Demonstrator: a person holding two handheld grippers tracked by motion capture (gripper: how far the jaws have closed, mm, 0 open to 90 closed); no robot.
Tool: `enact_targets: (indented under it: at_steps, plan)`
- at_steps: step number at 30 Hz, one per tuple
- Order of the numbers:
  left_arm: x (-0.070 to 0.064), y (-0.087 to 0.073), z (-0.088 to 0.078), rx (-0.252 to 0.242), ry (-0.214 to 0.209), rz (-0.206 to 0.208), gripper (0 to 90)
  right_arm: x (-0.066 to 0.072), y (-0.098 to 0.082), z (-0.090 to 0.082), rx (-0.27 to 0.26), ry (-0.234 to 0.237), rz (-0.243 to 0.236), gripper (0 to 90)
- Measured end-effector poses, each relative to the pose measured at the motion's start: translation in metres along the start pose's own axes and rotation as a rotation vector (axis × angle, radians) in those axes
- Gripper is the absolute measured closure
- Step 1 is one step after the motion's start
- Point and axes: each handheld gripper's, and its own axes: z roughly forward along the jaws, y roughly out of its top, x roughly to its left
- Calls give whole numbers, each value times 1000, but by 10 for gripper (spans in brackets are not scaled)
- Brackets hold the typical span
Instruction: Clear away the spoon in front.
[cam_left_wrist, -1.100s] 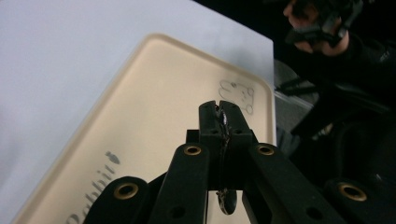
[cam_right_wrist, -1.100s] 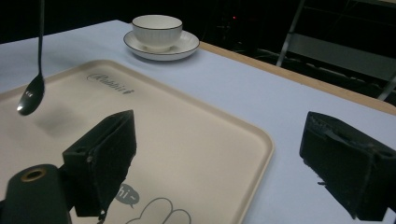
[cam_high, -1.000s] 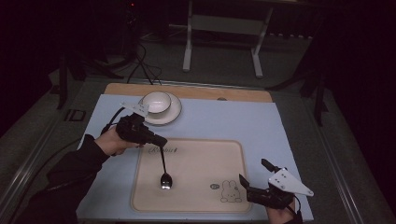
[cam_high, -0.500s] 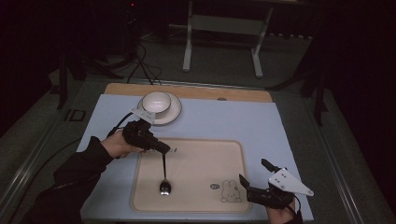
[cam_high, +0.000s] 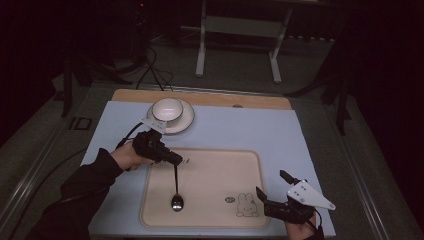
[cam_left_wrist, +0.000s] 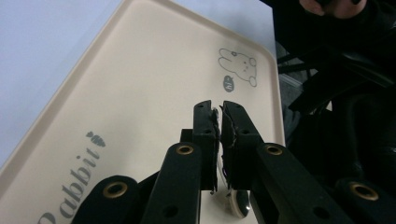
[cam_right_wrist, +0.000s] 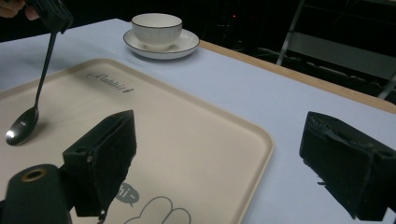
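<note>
Spoon (cam_high: 176, 188) held by its handle in my left gripper (cam_high: 172, 160), bowl touching the tray (cam_high: 215, 160)
Left jaws, just easing apart, still pinch it; right gripper (cam_high: 272, 192) gapes, near right

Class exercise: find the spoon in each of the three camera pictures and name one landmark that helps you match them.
High view: the spoon hangs over the left half of the tray, bowl end down.
Left gripper view: its bowl shows at the bottom edge, below the jaws.
Right gripper view: far left, over the tray.
Shared landmark: the rabbit drawing on the tray.
</note>
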Motion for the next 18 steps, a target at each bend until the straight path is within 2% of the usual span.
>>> enact_targets:
  at_steps: [1, 6, 11, 12, 14, 18]
  plan:
    - [0, -1, 1, 0, 16, 6, 830, 0, 0, 0, 0, 1, -1, 109]
    - [5, -4, 6, -10, 43, -10, 809, 0, 0, 0, 0, -2, 3, 108]
    - [12, -10, 11, -23, 77, -50, 809, 0, 0, 0, -1, -1, 4, 108]
    - [13, -11, 12, -27, 87, -47, 809, 0, 0, 0, -1, 0, 4, 109]
    - [17, -13, 15, -36, 87, -71, 809, 0, 0, 0, 0, 1, 4, 109]
    - [21, -17, 20, -42, 110, -92, 807, -1, -1, 0, 1, 2, 7, 109]
